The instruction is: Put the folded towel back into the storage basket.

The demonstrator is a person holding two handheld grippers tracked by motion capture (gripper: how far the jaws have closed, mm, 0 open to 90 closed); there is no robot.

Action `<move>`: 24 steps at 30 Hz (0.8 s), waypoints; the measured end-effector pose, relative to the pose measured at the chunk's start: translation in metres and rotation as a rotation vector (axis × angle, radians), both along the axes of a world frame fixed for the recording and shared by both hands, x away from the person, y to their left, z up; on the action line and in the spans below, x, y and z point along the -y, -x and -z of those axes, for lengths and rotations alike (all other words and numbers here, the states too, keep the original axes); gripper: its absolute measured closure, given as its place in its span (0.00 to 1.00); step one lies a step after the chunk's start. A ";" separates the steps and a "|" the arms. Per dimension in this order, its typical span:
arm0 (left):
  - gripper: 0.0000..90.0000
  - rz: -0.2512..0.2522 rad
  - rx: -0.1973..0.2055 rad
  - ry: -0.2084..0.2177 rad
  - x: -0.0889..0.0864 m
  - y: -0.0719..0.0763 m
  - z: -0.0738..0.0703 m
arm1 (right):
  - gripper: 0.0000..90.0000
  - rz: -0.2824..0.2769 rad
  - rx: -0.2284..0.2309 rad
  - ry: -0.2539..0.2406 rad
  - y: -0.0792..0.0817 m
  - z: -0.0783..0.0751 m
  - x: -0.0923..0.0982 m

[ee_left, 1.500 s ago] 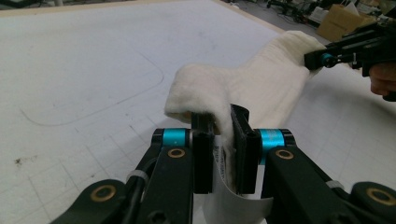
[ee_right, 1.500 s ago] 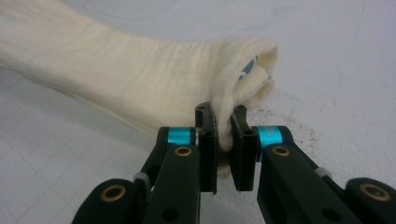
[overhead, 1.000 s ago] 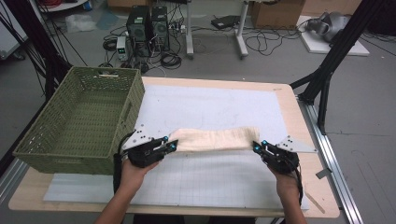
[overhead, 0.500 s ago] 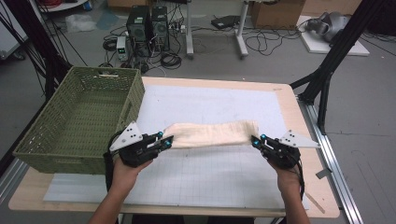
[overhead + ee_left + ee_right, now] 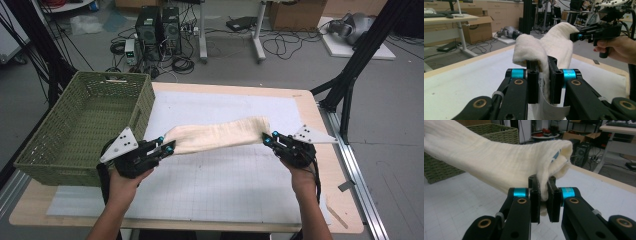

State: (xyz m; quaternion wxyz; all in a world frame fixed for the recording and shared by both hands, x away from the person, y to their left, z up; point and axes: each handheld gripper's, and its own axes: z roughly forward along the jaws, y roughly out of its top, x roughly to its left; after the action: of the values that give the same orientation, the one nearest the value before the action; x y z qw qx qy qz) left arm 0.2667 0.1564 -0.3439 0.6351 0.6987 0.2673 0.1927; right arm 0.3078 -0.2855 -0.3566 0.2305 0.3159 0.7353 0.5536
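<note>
A folded cream towel (image 5: 217,134) hangs stretched above the white mat, held at both ends. My left gripper (image 5: 168,145) is shut on its left end; in the left gripper view the cloth (image 5: 541,52) bulges up between the jaws, with a white label hanging below. My right gripper (image 5: 268,139) is shut on the right end, and the towel (image 5: 491,162) runs away from its jaws toward the basket. The other hand and its gripper (image 5: 599,31) appear far off in the left gripper view.
A green woven basket (image 5: 80,125) stands on the table's left side, close to my left hand. The white gridded mat (image 5: 225,185) covers most of the wooden table (image 5: 345,200). Black frame posts, cables and computers lie beyond the far edge.
Both grippers have lifted the towel off the mat and carried it leftward toward the basket. The left hand has moved closer to the basket's near corner.
</note>
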 end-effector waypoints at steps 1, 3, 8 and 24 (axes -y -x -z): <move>0.90 -0.005 0.002 0.001 -0.002 0.000 -0.001 | 0.93 -0.005 -0.003 -0.003 -0.001 -0.002 -0.002; 0.90 -0.013 0.006 0.009 -0.004 0.001 -0.003 | 0.93 -0.013 0.001 0.000 -0.004 -0.005 -0.005; 0.90 -0.037 0.009 0.014 -0.011 0.003 -0.007 | 0.93 -0.025 0.008 0.003 -0.012 -0.011 -0.013; 0.90 -0.096 0.034 0.017 -0.030 0.009 -0.013 | 0.93 -0.059 0.028 0.027 -0.034 -0.034 -0.040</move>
State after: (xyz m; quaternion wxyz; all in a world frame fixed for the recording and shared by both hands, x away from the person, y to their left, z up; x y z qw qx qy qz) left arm 0.2582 0.1867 -0.3305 0.6354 0.6764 0.2912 0.2325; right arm 0.3420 -0.2450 -0.3226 0.2284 0.2834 0.7483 0.5546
